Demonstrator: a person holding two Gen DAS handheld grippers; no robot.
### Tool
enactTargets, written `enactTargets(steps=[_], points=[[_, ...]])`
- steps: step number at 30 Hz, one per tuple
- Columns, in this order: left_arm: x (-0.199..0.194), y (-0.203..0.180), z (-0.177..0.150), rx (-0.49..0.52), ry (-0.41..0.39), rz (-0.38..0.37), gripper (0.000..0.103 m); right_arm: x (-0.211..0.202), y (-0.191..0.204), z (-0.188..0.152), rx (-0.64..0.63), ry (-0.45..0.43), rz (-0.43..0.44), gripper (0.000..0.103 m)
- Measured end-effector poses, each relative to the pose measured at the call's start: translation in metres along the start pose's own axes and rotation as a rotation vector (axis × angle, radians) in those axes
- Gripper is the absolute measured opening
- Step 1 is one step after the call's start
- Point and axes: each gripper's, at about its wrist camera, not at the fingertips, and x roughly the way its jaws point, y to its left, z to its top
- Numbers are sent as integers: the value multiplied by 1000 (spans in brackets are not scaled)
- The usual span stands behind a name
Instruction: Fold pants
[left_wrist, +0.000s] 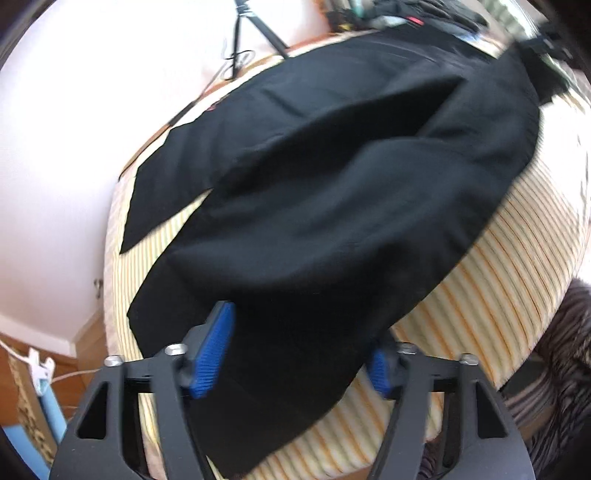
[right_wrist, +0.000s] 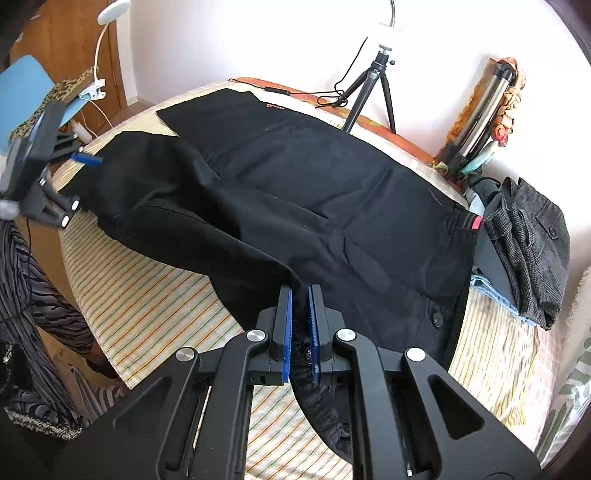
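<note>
Black pants (right_wrist: 295, 192) lie spread across the striped bed (right_wrist: 147, 295), waist toward the pile of folded clothes (right_wrist: 528, 247) at the bed's far end. One leg lies flat along the side of the bed nearest the tripod (right_wrist: 369, 92); the other leg is lifted off the bed and sags between the two grippers.

The right gripper (right_wrist: 300, 325) is clamped narrow on the pants, its blue pads (right_wrist: 288, 332) pinching a bunched edge of black cloth that hangs down between the arms of the tool, near the button (right_wrist: 437, 318) at the waist.

The left gripper (left_wrist: 295, 354) sits at the hem end of the raised leg. Its jaws stand partly apart with the cloth draped between them; one blue pad (left_wrist: 214, 350) shows clear, the other (left_wrist: 380, 373) is half covered by fabric. Whether the pads actually press on the cloth I cannot tell from here, the view being blurred.

A person's striped sleeve (right_wrist: 40, 295) shows beside the bed's near edge.
</note>
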Motion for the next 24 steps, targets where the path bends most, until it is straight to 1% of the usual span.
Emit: enactTargets(steps=[1,2,5,9,12,14,16,20,24], points=[[0,6,1,-23,-1,-30,17,-2,3,-1,-5,-5,-4,8],[0,8,2,-35,-7,-35,6,-4,7,-1,-17,-15,-13,8],[-11,15,8,-48,-66,-22,5,-12,11,3,-52,-45,-57,8],[-27,31,26,-52,-129,-7,4,-22,6,20,-71,-88,-108,8],[-36,45,44,-58,-168,-1,4,-23,-1,36,-80,-111,-144,8],[-34,54,59,-43,-186,13,4,-21,-6,48,-94,-124,-172,7],[-32,61,75,-29,-200,24,4,-15,-12,63,-114,-135,-207,7],[-21,74,113,12,-204,48,4,6,-23,97,-166,-144,-292,7],[-4,91,146,32,-208,45,4,41,-46,134,-183,-123,-353,7]])
